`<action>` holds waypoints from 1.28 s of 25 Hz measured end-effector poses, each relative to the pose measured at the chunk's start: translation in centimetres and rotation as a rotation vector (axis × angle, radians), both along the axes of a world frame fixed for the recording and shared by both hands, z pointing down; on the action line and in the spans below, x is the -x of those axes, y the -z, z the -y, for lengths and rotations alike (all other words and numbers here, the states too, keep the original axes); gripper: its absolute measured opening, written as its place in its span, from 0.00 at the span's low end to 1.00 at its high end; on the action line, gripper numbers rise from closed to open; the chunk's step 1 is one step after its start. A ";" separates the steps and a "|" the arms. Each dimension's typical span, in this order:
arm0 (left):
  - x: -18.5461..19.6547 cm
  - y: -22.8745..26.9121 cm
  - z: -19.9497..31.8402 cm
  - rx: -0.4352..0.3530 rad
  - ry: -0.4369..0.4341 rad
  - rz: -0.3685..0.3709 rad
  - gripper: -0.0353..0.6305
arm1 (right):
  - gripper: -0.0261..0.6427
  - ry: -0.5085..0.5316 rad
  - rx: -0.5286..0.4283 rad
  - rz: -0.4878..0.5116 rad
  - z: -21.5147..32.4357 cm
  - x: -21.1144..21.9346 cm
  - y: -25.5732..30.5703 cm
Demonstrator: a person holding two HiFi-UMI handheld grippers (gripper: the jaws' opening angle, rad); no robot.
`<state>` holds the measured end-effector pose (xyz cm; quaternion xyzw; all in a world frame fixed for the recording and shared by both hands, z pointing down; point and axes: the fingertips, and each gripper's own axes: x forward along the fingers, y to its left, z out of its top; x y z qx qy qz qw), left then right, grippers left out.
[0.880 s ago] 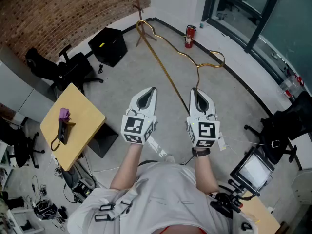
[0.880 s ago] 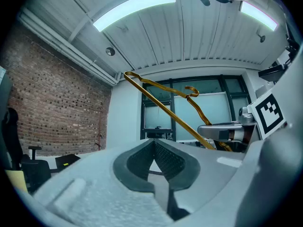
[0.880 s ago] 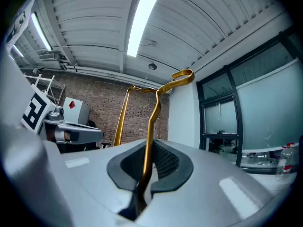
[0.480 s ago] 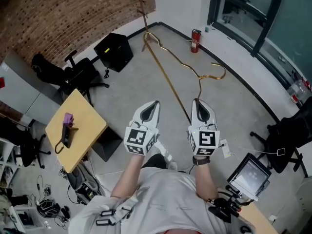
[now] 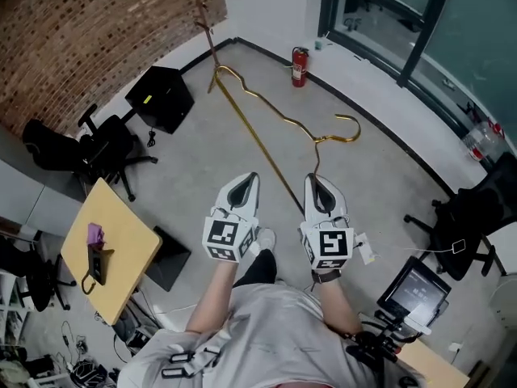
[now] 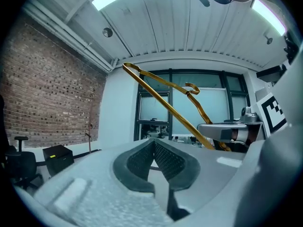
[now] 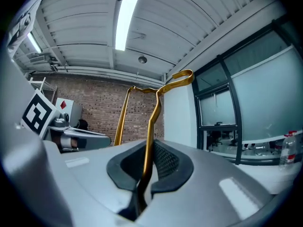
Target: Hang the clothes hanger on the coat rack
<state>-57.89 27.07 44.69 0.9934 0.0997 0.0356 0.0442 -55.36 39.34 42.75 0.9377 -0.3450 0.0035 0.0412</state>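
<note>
Jaws of the right gripper (image 7: 149, 162) are pressed together on the thin gold neck of the clothes hanger (image 7: 150, 126), pinching it firmly. The left gripper (image 6: 154, 150) has its jaws closed tip to tip with nothing between them. It rides alongside, idle.

From the grip, the hanger (image 5: 258, 140) reaches out level in front of the person, above the floor. Its far end lies close to the foot of the coat rack (image 5: 202, 10) as seen from the head view, though I cannot tell whether it touches.

Over the last second the room has slid across the head view. The fire extinguisher (image 5: 300, 65) and the counter (image 5: 121, 257) have shifted, while both grippers kept their pose.

Judgement: the person is carrying the hanger toward the rack. Hanging is not yet done.
</note>
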 end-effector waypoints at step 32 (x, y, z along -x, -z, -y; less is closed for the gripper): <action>-45.7 -1.3 14.5 0.026 0.018 0.001 0.05 | 0.05 0.095 0.057 0.031 15.6 -46.9 -1.2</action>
